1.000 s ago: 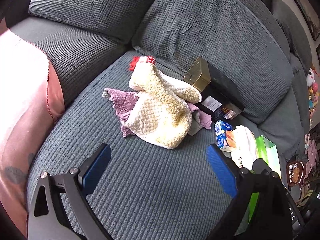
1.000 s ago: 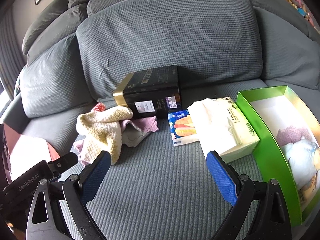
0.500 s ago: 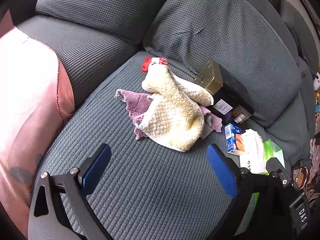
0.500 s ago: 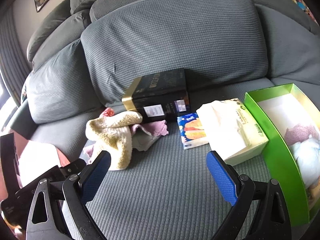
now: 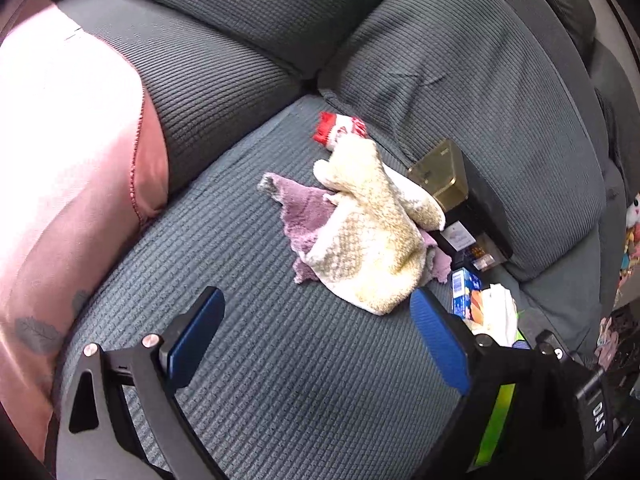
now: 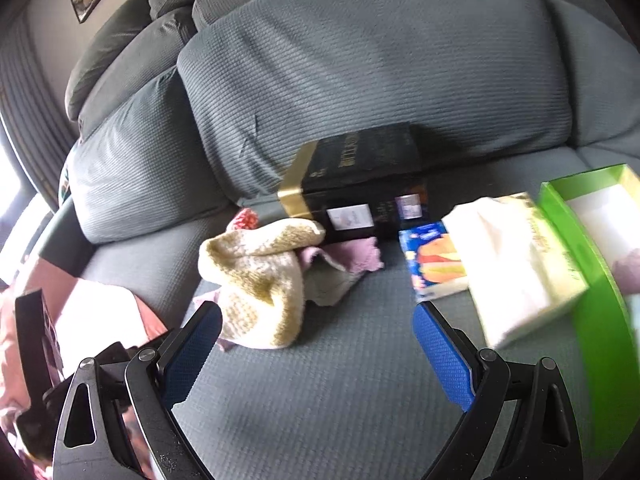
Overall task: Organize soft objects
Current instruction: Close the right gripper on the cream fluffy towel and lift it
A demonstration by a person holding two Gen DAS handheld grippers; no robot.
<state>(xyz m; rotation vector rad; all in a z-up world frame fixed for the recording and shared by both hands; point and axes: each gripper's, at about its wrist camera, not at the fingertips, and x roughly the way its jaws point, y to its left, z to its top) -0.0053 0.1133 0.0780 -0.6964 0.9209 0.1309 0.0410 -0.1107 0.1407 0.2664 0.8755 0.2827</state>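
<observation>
A cream knitted cloth (image 5: 372, 240) lies crumpled on a purple cloth (image 5: 300, 208) on the grey sofa seat, with a red-and-white sock (image 5: 340, 130) behind them. My left gripper (image 5: 316, 336) is open and empty, just short of the pile. In the right wrist view the cream cloth (image 6: 260, 280) and purple cloth (image 6: 356, 256) lie ahead to the left. My right gripper (image 6: 316, 344) is open and empty. A green box (image 6: 592, 264) at the right holds soft items, mostly cut off.
A black-and-gold box (image 6: 360, 184) leans on the back cushion. A small blue carton (image 6: 432, 260) and a tissue pack (image 6: 516, 264) lie beside the green box. A pink cushion (image 5: 68, 184) fills the left. The left gripper's body (image 6: 36, 360) shows at lower left.
Both grippers have moved closer to the cloth pile; the right view has swung left, pushing the green box toward the edge. The cloths have not moved.
</observation>
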